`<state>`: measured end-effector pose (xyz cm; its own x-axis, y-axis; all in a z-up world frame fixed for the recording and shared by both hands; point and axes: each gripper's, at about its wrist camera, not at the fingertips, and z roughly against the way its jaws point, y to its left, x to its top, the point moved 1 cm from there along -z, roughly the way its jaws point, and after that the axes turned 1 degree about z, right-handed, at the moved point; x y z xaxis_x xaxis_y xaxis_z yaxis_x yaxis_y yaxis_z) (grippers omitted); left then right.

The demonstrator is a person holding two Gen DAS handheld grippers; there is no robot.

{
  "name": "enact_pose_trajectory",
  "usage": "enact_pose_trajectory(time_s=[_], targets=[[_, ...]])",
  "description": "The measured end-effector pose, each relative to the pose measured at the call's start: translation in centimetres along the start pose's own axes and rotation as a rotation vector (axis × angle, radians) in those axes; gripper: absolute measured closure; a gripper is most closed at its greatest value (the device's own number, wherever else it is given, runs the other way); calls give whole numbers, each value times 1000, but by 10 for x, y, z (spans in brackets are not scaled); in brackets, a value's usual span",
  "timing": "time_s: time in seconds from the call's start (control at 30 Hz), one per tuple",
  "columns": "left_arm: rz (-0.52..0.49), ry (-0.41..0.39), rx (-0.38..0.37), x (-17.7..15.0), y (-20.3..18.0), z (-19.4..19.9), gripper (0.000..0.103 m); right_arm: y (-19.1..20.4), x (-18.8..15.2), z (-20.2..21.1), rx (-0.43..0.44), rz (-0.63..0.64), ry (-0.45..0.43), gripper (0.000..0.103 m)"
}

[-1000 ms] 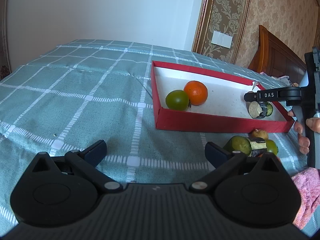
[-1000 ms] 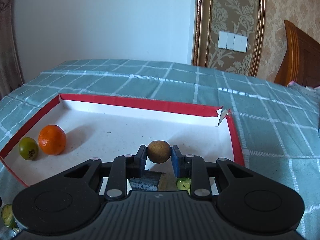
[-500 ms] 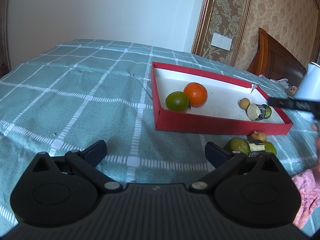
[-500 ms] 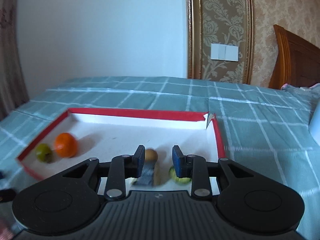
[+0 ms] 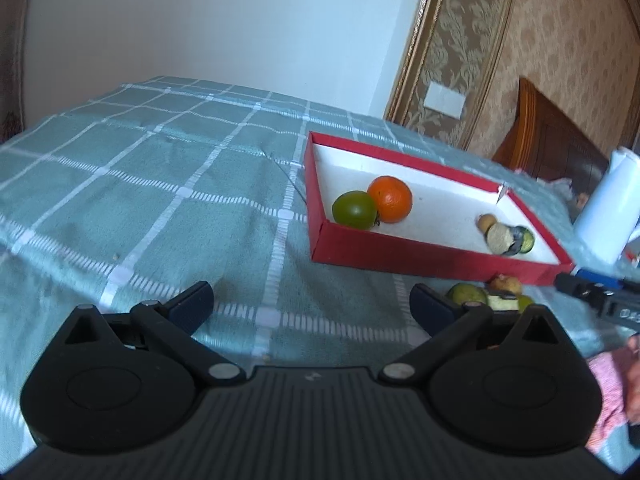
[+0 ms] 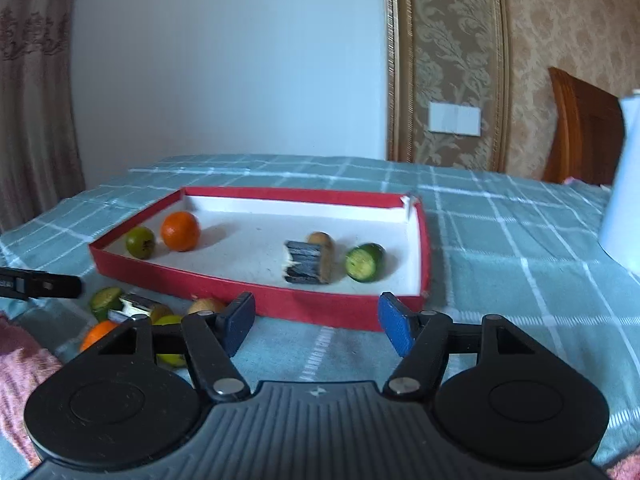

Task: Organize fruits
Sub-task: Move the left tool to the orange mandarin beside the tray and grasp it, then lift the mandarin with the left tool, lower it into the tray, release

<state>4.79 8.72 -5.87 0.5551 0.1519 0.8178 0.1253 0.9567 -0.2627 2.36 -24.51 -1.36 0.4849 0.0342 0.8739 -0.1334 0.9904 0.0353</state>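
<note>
**Both grippers spread wide and empty beside the red tray**

On the left, the left gripper (image 5: 310,306) hangs over the checked green bedspread (image 5: 140,200) with its jaws released wide and nothing between them; ahead and to its right lies the red tray (image 6: 256,296), shallow, white inside, one far corner torn.

In the tray's left end a green fruit (image 6: 140,242) and an orange (image 6: 180,231) sit touching each other; well apart from them, toward the right end, a small brown fruit (image 6: 320,239) rests just behind a dark cut chunk (image 6: 306,268) with a pale cut face, and a halved green fruit (image 6: 364,263) lies just beside that chunk, cut side facing the right wrist camera.

Outside the tray, near its front left wall, a loose cluster lies on the bedspread: a green piece (image 6: 105,302), a second brown fruit (image 6: 206,305), a yellow-green fruit (image 6: 170,322) and a second orange (image 6: 96,334), partly hidden behind the gripper body; a pale-faced piece among them is too blurred to name.

The right gripper (image 6: 316,322) sits before the tray's front wall, blue pads apart, gripping nothing; at far right stands a white jug (image 6: 620,184).
</note>
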Motion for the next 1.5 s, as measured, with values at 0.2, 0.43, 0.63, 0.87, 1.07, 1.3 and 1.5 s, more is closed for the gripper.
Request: enact_pose_trajectory(time_s=[0.2,0.43,0.63,0.87,1.07,1.3,1.5], targets=[[-40,-48,-51,-10,-35,31,0,-18,-3,-6,-27,-100,49,34],[-131,-23,-112,-19,-89,32,0,-20,-4,-5,-35,-106,42,34],[-126,-1,-115,-27,-100,22,0,-19,-4,-4,-41,-106,38,34],[-178,8,-104,-34,-112,17,12,-19,-3,-4,-53,-104,40,27],[-188,29,-107,-39,-121,10,21,-21,-3,-5,-64,-115,44,25],[-233,53,-113,-44,-131,3,47,-22,-3,-6,-68,-122,52,25],[-235,37,-107,-43,-127,5,62,-23,-4,-9,-60,-131,82,18]])
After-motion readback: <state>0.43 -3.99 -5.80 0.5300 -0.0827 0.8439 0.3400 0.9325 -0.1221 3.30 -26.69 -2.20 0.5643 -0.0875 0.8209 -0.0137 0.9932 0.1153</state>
